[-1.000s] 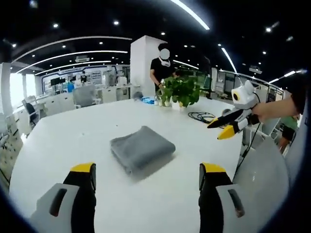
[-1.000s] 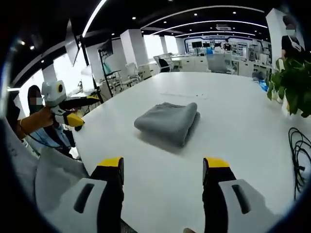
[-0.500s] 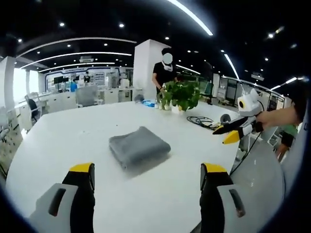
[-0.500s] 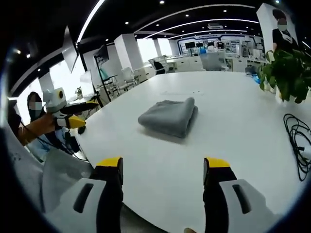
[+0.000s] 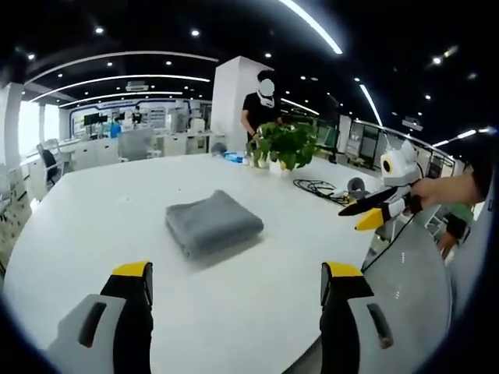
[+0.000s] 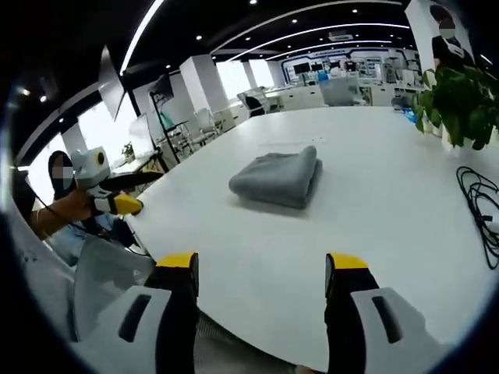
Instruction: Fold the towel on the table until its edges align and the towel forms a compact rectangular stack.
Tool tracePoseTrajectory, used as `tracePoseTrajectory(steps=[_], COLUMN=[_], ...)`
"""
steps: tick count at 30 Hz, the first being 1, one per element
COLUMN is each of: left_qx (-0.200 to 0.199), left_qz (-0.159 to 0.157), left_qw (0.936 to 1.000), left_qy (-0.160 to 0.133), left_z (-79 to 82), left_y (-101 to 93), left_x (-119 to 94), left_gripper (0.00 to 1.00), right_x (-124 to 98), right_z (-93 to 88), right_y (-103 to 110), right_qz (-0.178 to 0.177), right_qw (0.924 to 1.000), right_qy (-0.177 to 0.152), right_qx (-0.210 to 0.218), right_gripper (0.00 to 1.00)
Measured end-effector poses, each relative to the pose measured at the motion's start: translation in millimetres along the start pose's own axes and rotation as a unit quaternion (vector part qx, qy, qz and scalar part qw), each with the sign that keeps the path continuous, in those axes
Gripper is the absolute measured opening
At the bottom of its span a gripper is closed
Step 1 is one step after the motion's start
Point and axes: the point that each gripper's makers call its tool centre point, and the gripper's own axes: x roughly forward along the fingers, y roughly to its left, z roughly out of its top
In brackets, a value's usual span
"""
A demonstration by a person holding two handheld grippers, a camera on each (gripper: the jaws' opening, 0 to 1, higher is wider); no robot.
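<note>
A grey towel (image 5: 212, 223) lies folded into a compact rectangular stack near the middle of the white table (image 5: 93, 210); it is also seen in the right gripper view (image 6: 279, 177). My left gripper (image 5: 236, 280) hangs open well short of the towel, holding nothing. My right gripper (image 6: 261, 269) is likewise open and empty, back near the table's edge. The right gripper (image 5: 366, 214) comes in from the right of the left gripper view, held by a hand. The left gripper (image 6: 117, 204) appears at the left of the right gripper view, off the table.
A potted green plant (image 5: 284, 144) and a coil of black cable (image 5: 320, 187) sit on the table's far side. A person in black (image 5: 263, 109) stands behind the plant. Office desks and chairs (image 6: 257, 101) fill the background. A seated person (image 6: 58, 195) holds the left gripper.
Both grippers have drawn back from the towel and away from the table, so the table edge shows nearer. The towel lies still, folded as before. Jaws stay open.
</note>
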Motion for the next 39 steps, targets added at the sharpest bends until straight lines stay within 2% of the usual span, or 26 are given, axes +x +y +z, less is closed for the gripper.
tracePoseTrajectory(steps=[6, 14, 19, 39], left_qx=[0.002, -0.009, -0.011, -0.015], left_qz=[0.0, 0.004, 0.003, 0.008], left_qw=[1.0, 0.9999, 0.9998, 0.9996], left_qy=[0.0, 0.012, 0.016, 0.021], left_z=[-1.5, -11.2, -14.2, -21.3], left_y=[-2.9, -1.3, -1.8, 0.2], left_x=[-0.4, -1.9, -3.6, -12.7], left_gripper=[0.91, 0.91, 0.9, 0.9], right_x=[-3.7, -8.4, -6.1, -3.6], right_z=[-3.3, -3.0, -5.8, -14.8], right_y=[-1.5, -1.4, 0.1, 10.4], right_qz=[-0.002, -0.006, -0.005, 0.006], right_qw=[0.9999, 0.9999, 0.9997, 0.9996], right_qy=[-0.001, -0.005, -0.003, 0.001], right_qx=[0.011, 0.014, 0.023, 0.028], right_gripper=[0.65, 0.64, 0.6, 0.6])
